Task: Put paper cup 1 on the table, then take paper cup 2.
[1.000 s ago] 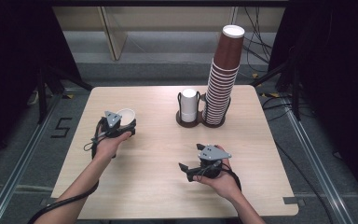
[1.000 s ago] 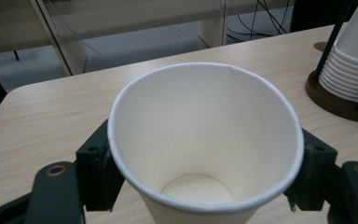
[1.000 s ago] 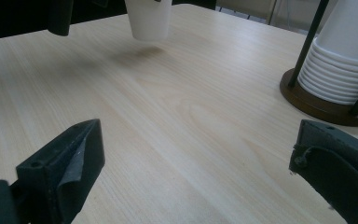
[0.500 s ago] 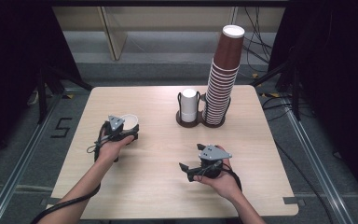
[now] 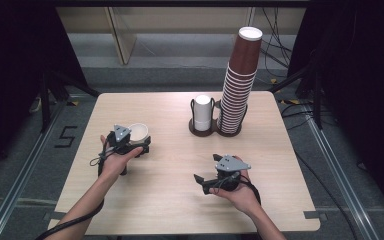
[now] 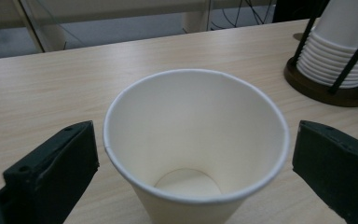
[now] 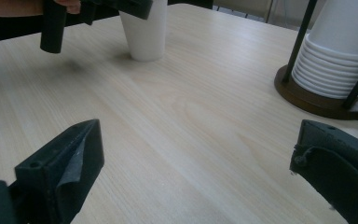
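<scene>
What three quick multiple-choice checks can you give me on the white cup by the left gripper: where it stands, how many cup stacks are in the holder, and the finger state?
1. Where does the white paper cup stand?
A. Upright on the table, between the left gripper fingers
B. On the brown stack
C. On the floor

2. How many stacks does the dark holder carry?
A. One
B. Two
C. Four

3. How do the left gripper's fingers stand?
A. Pressed on the cup
B. Shut with nothing between
C. Open, clear of the cup

Answers: 1 A, the cup's base rests on the wood with a finger either side. 2 B, a short white stack beside a tall brown stack. 3 C, gaps show on both sides of the rim; the fingers have just been opening.
</scene>
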Demonstrator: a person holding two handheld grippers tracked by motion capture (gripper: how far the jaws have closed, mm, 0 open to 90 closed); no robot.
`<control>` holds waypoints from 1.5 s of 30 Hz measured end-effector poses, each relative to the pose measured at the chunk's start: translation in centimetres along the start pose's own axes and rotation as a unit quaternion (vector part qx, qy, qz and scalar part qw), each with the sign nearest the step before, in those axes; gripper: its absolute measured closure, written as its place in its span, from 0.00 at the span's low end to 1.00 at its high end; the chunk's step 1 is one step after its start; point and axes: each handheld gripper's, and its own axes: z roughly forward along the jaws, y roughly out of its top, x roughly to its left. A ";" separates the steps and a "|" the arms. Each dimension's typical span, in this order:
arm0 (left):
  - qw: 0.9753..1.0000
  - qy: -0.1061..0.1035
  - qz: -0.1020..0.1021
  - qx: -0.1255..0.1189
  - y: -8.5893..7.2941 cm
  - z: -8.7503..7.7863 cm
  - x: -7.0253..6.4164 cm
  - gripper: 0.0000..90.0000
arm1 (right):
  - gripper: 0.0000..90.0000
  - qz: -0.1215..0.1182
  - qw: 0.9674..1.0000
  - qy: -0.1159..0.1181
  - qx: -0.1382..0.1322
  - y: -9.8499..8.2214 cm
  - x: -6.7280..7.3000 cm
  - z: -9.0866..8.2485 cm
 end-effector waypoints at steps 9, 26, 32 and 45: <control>0.999 0.008 0.021 -0.046 1.0 -2.9 -0.3 0.00 | 0.03 -0.003 1.000 -0.010 -0.006 -0.2 -0.9 -0.5; 0.991 -0.046 0.047 -0.114 3.2 -5.5 -4.6 0.00 | 0.03 0.037 0.998 -0.039 -0.028 0.7 -2.5 -2.0; 0.985 -0.095 0.069 -0.123 4.2 -5.1 -7.9 0.00 | 0.03 0.041 0.997 -0.058 -0.044 1.6 -3.3 -3.4; 0.976 -0.154 0.097 -0.118 6.5 -2.6 -12.5 0.00 | 0.03 0.018 0.989 -0.109 -0.097 6.8 -6.2 -6.3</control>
